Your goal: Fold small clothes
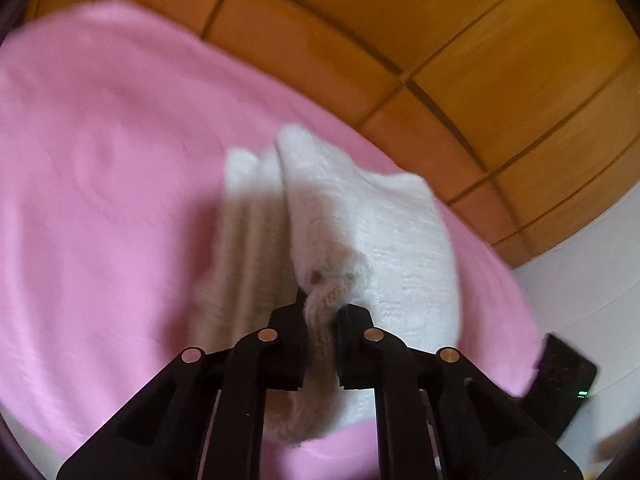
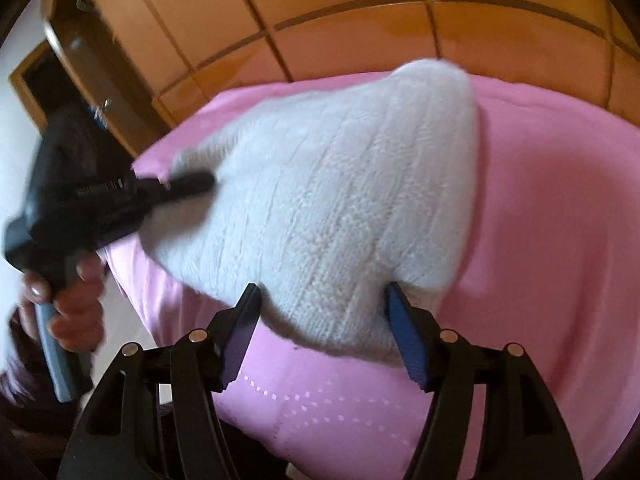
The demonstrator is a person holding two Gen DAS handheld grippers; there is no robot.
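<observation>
Your left gripper (image 1: 320, 312) sits at the left side of the scene, its two black fingers pressed together on a bunched edge of a small white knitted garment (image 1: 360, 232). In the left wrist view the knit rises out of the pinch and runs forward and slightly right, away from you, with a fold or second layer hanging in shadow on its left. The picture is blurred, so you cannot tell which part of the garment is pinched.

The garment itself lies over a pink blanket (image 1: 100, 160) that covers the work surface, with orange wooden panelling (image 1: 480, 60) behind it. In the right wrist view the white knit (image 2: 340, 208) stretches as a long shape from the left gripper (image 2: 188, 184), seen entering from the left in your hand (image 2: 68, 296), across and down toward the right gripper.

Your right gripper (image 2: 320, 332) stands with its fingers spread wide. The near, lower end of the garment sits between the two blue pads (image 2: 404, 340), but neither pad appears to press on it.

So the long axis of the garment runs between your two tools, left end held, right end loose and directly ahead of the spread right fingers. The right hand seems the nearer one to take the free end before any fold.
</observation>
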